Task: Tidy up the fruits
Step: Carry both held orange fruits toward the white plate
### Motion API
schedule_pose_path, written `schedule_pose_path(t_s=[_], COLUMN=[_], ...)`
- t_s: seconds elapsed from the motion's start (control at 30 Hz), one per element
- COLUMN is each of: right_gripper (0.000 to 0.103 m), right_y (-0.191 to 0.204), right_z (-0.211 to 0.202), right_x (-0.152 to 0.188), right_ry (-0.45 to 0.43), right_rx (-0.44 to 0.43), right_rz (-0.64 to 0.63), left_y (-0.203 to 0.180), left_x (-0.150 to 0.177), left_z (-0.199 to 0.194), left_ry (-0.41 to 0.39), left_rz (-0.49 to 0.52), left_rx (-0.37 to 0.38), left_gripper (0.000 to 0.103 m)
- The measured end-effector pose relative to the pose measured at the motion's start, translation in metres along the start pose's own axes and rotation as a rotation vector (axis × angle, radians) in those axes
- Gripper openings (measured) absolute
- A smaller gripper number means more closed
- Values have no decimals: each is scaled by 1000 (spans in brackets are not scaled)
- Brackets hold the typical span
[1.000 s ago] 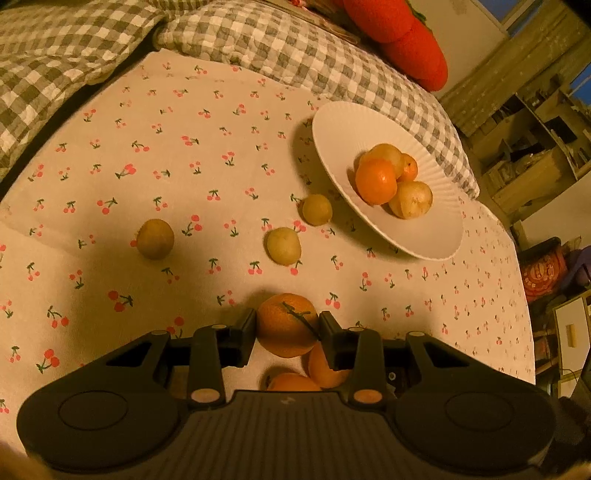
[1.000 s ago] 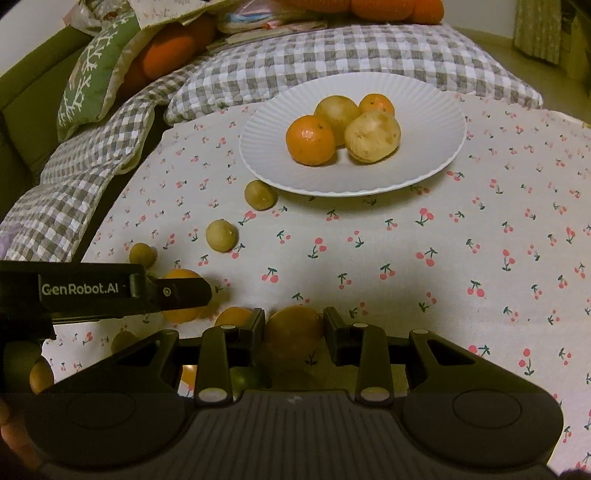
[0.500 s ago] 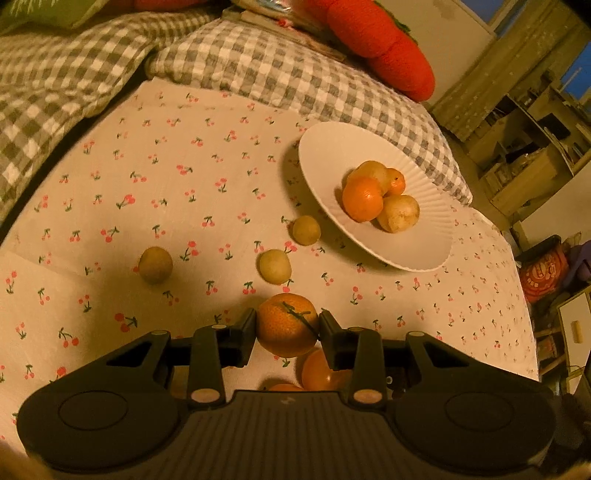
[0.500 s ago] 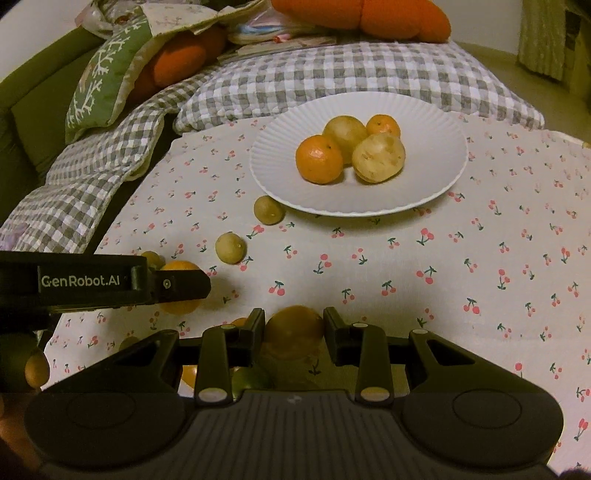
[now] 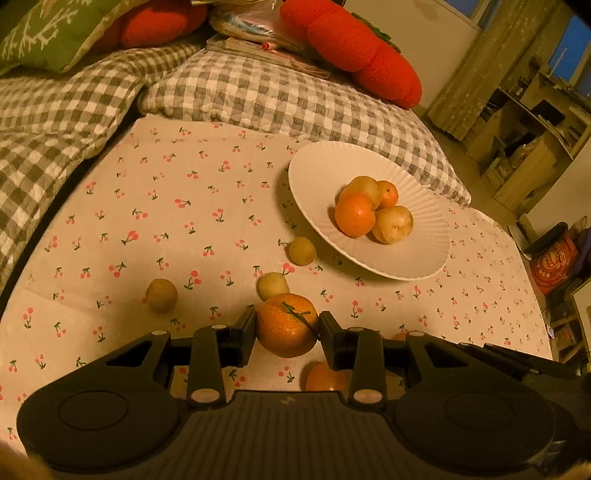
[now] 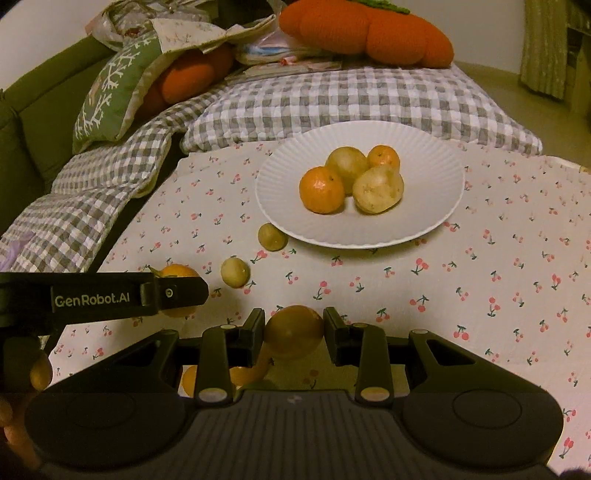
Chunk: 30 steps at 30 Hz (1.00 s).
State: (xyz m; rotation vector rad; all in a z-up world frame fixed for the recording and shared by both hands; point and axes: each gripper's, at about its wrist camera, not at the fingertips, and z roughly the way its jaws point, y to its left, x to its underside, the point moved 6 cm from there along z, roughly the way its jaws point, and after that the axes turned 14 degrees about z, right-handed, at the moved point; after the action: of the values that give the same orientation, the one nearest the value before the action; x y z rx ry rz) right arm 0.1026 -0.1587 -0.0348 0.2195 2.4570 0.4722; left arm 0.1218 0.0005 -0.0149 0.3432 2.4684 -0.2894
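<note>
My left gripper (image 5: 287, 326) is shut on an orange mandarin (image 5: 286, 323) with a green stem, held above the cherry-print cloth. My right gripper (image 6: 294, 330) is shut on a yellowish round fruit (image 6: 293, 332). A white ribbed plate (image 5: 421, 258) (image 6: 436, 206) lies further back with two mandarins and two pale yellow fruits piled on it. Three small yellow-green fruits (image 5: 161, 295) (image 5: 272, 285) (image 5: 302, 251) lie loose on the cloth between the grippers and the plate. The left gripper's finger (image 6: 110, 297) shows at the left of the right wrist view, with its mandarin (image 6: 179, 273) behind it.
More orange fruit (image 5: 325, 376) (image 6: 242, 374) lies on the cloth under the grippers. Grey checked blankets (image 6: 332, 99), a green cushion (image 6: 114, 92) and orange pumpkin cushions (image 6: 369, 33) border the far side. Shelves and clutter (image 5: 524, 147) stand off the bed's right edge.
Both views have tilted upward, so the plate and loose fruits sit lower in frame and more cushions show. Both grippers keep their fruit.
</note>
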Motion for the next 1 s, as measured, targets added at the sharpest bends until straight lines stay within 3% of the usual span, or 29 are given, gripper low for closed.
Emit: schedule_pose_path(t_s=[0.47,1.0], right_gripper=[31,31], right_y=[-11,-36], right_z=[-16,-21], right_x=[-29,-61], right_ry=[-84,-136], right_rx=[-2,44], right_rz=[38,58], left_y=[-19,-47], left_x=[-30,-61], left_z=[-6,25], left_ry=[-68,-73], left_rz=[23,30], left_rx=[3,32], left_gripper=[24,24])
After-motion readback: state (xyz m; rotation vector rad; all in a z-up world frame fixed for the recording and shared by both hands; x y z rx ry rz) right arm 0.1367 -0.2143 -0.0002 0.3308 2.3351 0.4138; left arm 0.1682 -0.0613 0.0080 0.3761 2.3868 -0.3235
